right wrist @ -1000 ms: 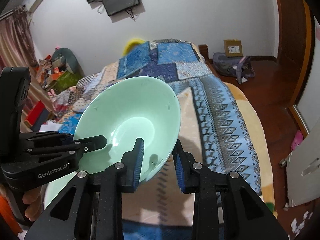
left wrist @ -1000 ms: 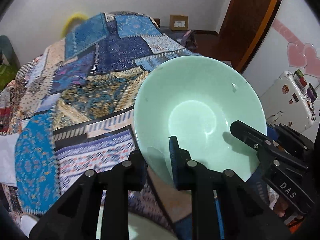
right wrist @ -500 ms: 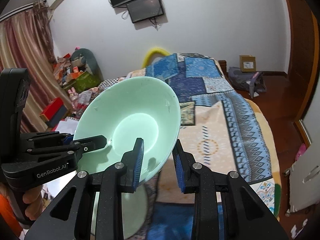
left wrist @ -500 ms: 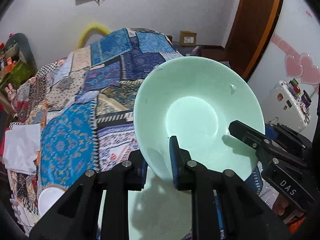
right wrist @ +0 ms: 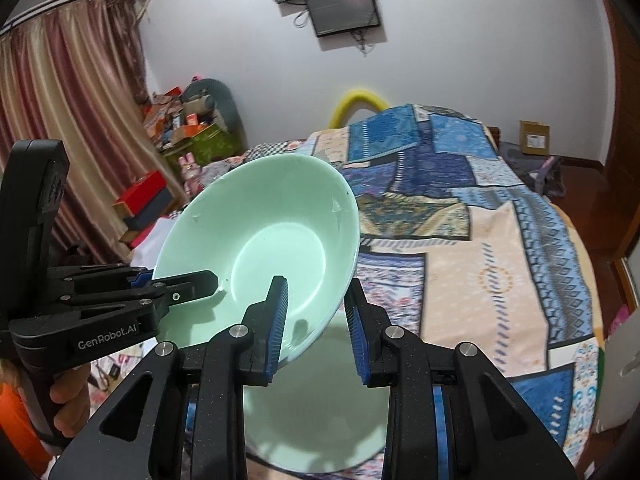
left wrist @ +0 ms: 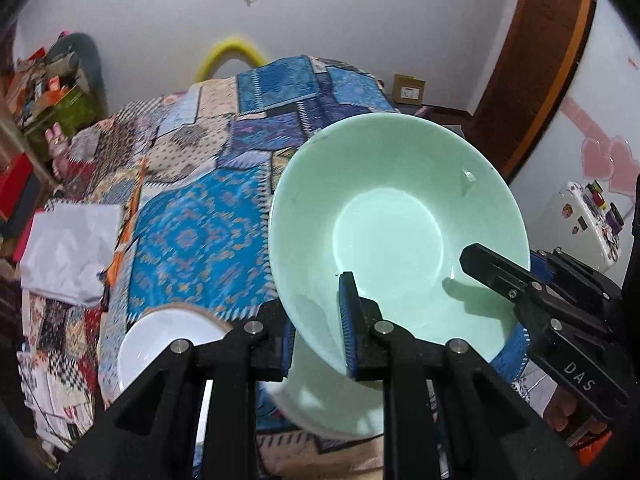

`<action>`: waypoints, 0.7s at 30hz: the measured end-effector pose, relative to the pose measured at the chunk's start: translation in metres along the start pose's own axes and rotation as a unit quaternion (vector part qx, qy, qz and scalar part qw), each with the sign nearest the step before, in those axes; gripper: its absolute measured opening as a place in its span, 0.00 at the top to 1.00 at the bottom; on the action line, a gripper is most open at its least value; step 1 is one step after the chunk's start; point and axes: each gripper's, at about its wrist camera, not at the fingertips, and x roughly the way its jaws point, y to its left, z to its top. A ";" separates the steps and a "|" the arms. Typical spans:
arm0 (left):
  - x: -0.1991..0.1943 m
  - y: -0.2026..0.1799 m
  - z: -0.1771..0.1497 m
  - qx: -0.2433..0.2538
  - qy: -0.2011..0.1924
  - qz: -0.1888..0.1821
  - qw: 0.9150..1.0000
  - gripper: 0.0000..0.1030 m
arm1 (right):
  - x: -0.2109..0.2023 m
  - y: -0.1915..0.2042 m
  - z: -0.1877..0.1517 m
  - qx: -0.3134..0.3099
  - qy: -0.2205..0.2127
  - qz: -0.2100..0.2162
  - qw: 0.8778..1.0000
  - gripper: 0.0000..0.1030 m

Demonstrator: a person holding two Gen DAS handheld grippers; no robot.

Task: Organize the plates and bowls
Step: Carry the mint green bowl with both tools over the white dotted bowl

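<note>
A mint green bowl [left wrist: 396, 216] is held in the air, tilted, over the bed. My left gripper [left wrist: 316, 320] is shut on its near rim. My right gripper [right wrist: 316, 320] is shut on the rim on the other side; it also shows in the left wrist view [left wrist: 516, 292]. The bowl shows in the right wrist view [right wrist: 264, 248] too, with the left gripper [right wrist: 180, 284] at its left edge. Below the bowl lies a second pale green dish [right wrist: 320, 408], also in the left wrist view [left wrist: 332, 404]. A white bowl [left wrist: 164, 340] sits to its left.
A patchwork quilt [left wrist: 192, 232] covers the bed [right wrist: 500, 264]. A white folded cloth [left wrist: 68, 248] lies at the bed's left edge. Boxes and clutter [right wrist: 180, 128] stand by the curtain. A white suitcase [left wrist: 588, 220] and a wooden door [left wrist: 536, 60] are to the right.
Both grippers have lifted the green bowl higher and tipped the view up. The dish below and the white bowl have come into sight under it.
</note>
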 end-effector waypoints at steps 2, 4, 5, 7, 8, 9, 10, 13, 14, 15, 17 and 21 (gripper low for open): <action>-0.008 0.012 -0.007 -0.006 -0.003 0.005 1.000 0.81 | 0.004 0.010 -0.001 -0.004 0.003 0.009 1.000 0.74; -0.015 0.021 -0.012 -0.011 -0.006 0.009 1.000 0.81 | 0.008 0.021 -0.004 -0.008 0.005 0.018 1.000 0.74; -0.021 0.029 -0.016 -0.015 -0.008 0.012 1.000 0.81 | 0.009 0.026 -0.005 -0.010 0.006 0.022 1.000 0.74; -0.027 0.037 -0.020 -0.019 -0.011 0.017 1.000 0.81 | 0.012 0.035 -0.006 -0.014 0.008 0.030 0.999 0.74; -0.031 0.043 -0.023 -0.021 -0.013 0.022 0.999 0.81 | 0.014 0.039 -0.007 -0.016 0.010 0.035 0.999 0.74; -0.034 0.049 -0.026 -0.023 -0.014 0.027 0.999 0.81 | 0.016 0.045 -0.007 -0.019 0.012 0.039 0.999 0.74; -0.037 0.054 -0.029 -0.025 -0.014 0.030 0.999 0.81 | 0.018 0.049 -0.007 -0.021 0.013 0.043 0.999 0.74; -0.044 0.068 -0.035 -0.032 -0.015 0.037 0.999 0.81 | 0.023 0.065 -0.009 -0.031 0.017 0.053 0.998 0.74; -0.048 0.074 -0.038 -0.035 -0.016 0.041 0.998 0.81 | 0.025 0.070 -0.010 -0.034 0.019 0.055 0.998 0.74; -0.050 0.077 -0.040 -0.037 -0.017 0.043 0.998 0.81 | 0.026 0.073 -0.010 -0.036 0.020 0.057 0.998 0.74; -0.054 0.087 -0.045 -0.041 -0.018 0.049 0.998 0.81 | 0.030 0.082 -0.011 -0.041 0.023 0.062 0.997 0.74; -0.061 0.103 -0.053 -0.052 -0.019 0.057 0.997 0.81 | 0.038 0.098 -0.014 -0.050 0.028 0.072 0.996 0.74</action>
